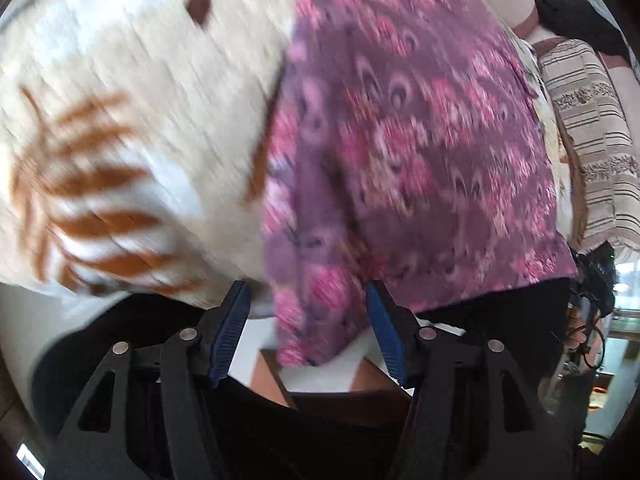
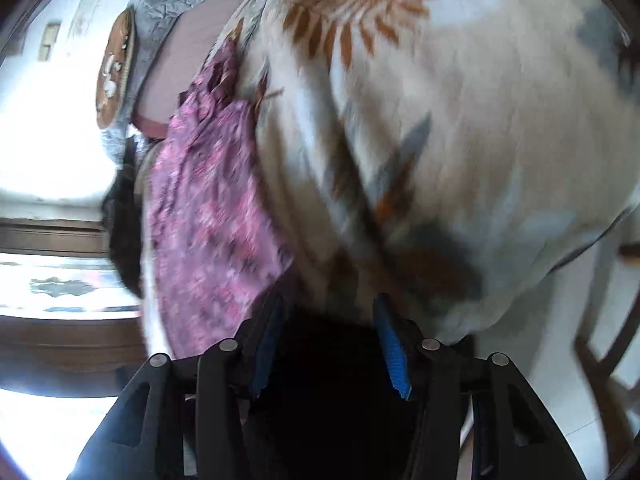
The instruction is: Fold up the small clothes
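Both jaws gape near purple garment (image 1: pixel 400 152) (frames blurred).

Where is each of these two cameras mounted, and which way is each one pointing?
Left wrist view: sits on the left gripper, looks along its open blue-padded fingers at a purple-pink patterned garment lying on a cream bedsheet with rust leaf prints.
Right wrist view: sits on the right gripper, fingers open, looks at the same sheet, with the garment to its left.
Shared: both show garment and sheet, motion-blurred; no hand shows clearly.
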The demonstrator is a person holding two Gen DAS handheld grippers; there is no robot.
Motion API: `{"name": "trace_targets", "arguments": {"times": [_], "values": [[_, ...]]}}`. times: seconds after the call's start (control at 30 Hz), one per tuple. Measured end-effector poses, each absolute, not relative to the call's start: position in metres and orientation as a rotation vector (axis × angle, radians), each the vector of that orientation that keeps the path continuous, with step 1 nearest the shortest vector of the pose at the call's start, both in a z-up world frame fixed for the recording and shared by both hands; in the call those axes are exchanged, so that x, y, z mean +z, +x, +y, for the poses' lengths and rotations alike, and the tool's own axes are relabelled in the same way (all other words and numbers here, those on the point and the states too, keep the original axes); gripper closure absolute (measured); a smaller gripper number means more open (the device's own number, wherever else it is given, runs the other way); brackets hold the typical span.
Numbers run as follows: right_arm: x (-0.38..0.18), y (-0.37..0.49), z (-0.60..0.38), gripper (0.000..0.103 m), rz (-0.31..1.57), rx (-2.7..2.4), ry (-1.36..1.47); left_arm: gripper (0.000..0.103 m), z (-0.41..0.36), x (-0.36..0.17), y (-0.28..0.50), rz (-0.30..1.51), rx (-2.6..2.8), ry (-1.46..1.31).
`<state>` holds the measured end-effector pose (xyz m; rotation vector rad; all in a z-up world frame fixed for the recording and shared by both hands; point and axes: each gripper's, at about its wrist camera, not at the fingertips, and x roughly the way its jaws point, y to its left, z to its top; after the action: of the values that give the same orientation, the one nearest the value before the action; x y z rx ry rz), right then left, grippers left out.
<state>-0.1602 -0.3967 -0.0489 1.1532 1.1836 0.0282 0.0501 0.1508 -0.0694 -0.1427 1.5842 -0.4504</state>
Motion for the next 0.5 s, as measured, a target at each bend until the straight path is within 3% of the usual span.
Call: {"name": "trace_targets", "arguments": {"times": [0.23,0.43,0.5], "values": [[-0.037,-0.152,-0.391,0.048,1.053,0.169,1.285,0.044,0.143,-0.076,0.052,1.601,-0.451,-0.247],[-0.020,-0.130,-0.361,0.044,1.166,0.194,1.019,0.044,0.150,-0.077,0.054,1.609,-0.444,-0.290],[-0.013,-0.125,-0.350,0.060,1.186,0.226,0.935,0.049,0.155,-0.076,0.054,1.608,-0.435,-0.291]]}}
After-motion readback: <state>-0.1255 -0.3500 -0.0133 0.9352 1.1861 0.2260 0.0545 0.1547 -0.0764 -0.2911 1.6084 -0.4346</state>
